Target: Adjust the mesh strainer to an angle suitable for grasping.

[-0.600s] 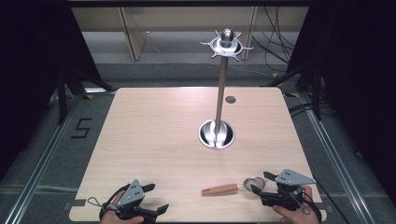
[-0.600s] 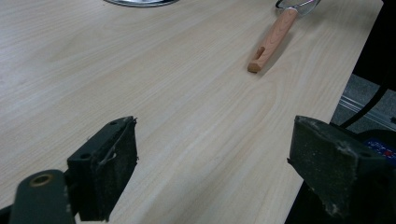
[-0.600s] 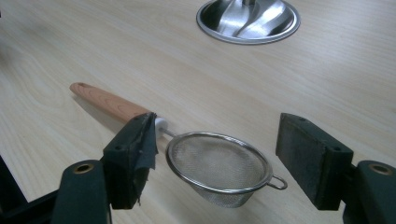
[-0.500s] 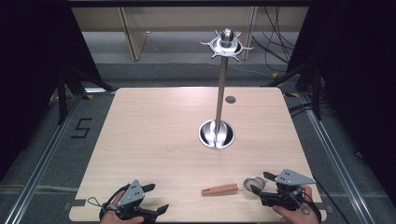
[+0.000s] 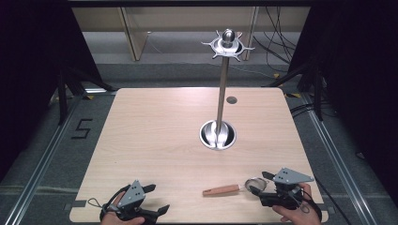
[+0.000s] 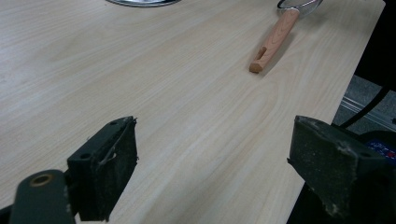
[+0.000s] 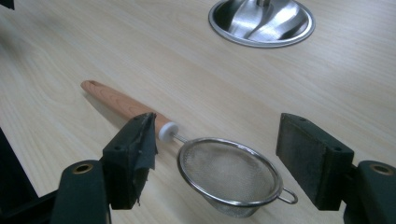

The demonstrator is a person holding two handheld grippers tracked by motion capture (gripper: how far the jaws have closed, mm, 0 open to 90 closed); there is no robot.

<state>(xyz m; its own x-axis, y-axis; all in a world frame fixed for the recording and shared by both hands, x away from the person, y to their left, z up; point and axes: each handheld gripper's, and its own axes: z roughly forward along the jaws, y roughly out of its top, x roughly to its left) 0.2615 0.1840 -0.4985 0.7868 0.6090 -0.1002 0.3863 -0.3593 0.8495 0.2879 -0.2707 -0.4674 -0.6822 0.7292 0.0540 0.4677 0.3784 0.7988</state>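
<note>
A small mesh strainer [image 7: 229,172] with a wooden handle [image 7: 123,106] lies flat on the light wooden table [image 5: 159,131] near its front right. My right gripper [image 7: 224,163] is open, its jaws standing on either side of the strainer's mesh bowl without closing on it. From above, the strainer [image 5: 253,183] sits just left of the right gripper [image 5: 263,183]. My left gripper [image 5: 157,199] rests open at the table's front left edge, with nothing between its jaws. In the left gripper view the strainer handle [image 6: 273,42] lies farther off, beyond the open left gripper [image 6: 212,163].
A tall metal stand [image 5: 223,89] rises from a round steel base [image 5: 217,135] at mid-table, with a hooked ring on top [image 5: 227,46]. A small dark disc [image 5: 231,100] lies behind it. The table edge is close to both hands.
</note>
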